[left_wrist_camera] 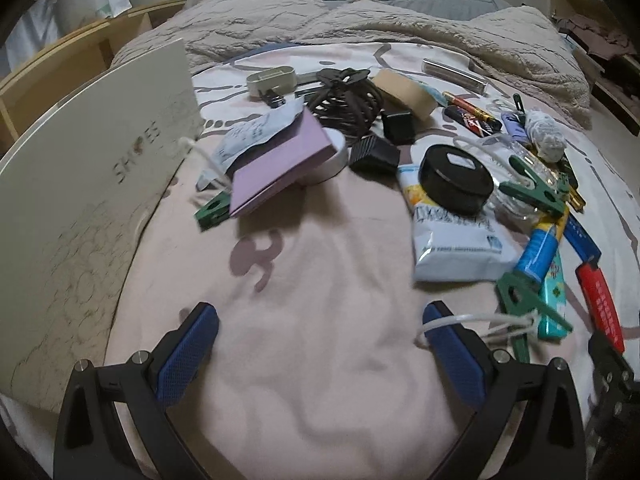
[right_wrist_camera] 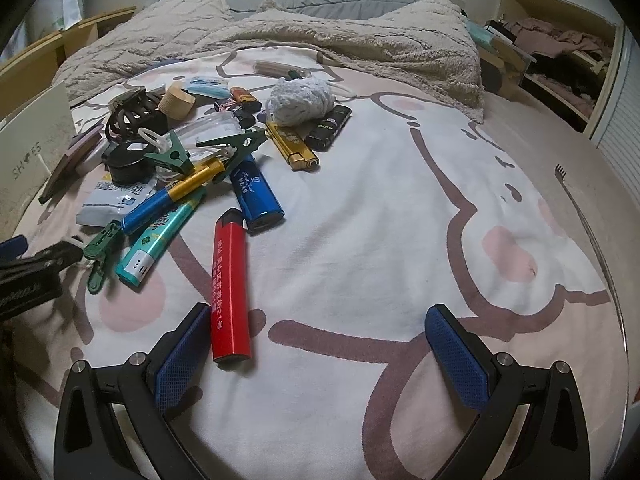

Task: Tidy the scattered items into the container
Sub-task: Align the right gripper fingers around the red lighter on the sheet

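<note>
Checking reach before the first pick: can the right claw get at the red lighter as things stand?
Probably yes. The right claw is open, and the red lighter lies alone on the blanket beside its left finger, with nothing on top. It sits off-centre, so a small leftward shift seems needed.

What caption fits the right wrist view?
Open right gripper hovers over the bedspread, its left finger beside a red lighter, clutter pile beyond.
</note>
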